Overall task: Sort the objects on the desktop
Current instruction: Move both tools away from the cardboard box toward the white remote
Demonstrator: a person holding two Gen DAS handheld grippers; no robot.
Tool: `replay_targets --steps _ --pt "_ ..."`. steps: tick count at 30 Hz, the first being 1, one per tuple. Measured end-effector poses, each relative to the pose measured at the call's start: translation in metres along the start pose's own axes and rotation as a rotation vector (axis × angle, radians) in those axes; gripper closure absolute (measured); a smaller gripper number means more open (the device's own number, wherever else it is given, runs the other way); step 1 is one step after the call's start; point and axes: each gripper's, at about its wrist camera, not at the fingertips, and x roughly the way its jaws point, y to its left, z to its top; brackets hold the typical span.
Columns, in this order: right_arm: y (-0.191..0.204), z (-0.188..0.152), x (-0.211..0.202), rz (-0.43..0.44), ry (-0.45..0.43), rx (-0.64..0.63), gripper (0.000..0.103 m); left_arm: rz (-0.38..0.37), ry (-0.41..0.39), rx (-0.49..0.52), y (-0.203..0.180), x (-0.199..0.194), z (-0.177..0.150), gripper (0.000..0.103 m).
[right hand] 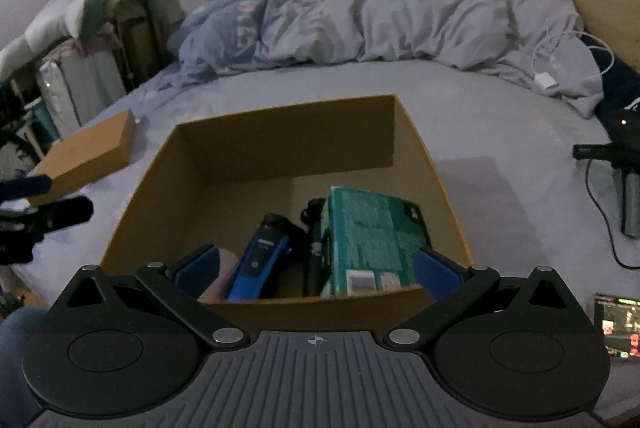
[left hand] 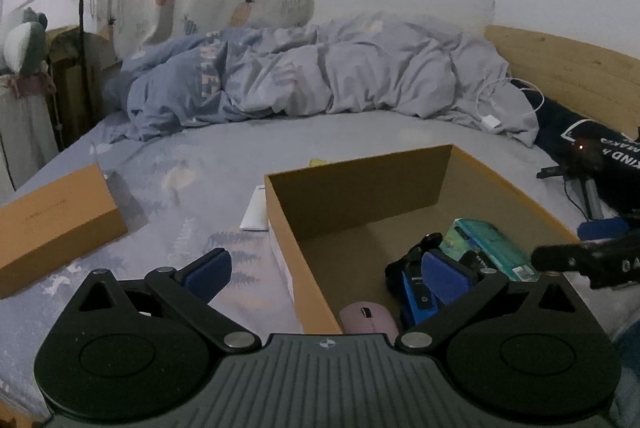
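box [right hand: 280,144] holds mouse [left hand: 370,320], perhaps shaver [right hand: 260,264]; both jaws spread.

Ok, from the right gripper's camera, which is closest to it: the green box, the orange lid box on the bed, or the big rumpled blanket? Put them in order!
Measured from the right gripper:
1. Green box: inside the open cardboard box, just ahead of the fingers.
2. Orange lid box: on the bed, off to the left.
3. Rumpled blanket: heaped at the far side of the bed.
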Motion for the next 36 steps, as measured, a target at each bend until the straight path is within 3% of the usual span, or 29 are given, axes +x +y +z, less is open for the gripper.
replay_targets --steps 12,36 --pt "0.019 0.051 0.043 0.054 -0.012 -0.034 0.000 0.025 0.064 -0.103 0.032 0.025 0.002 0.000" --pt "0.065 0.166 0.123 0.182 -0.059 -0.172 0.000 0.108 0.082 -0.236 0.100 0.106 0.044 0.000"
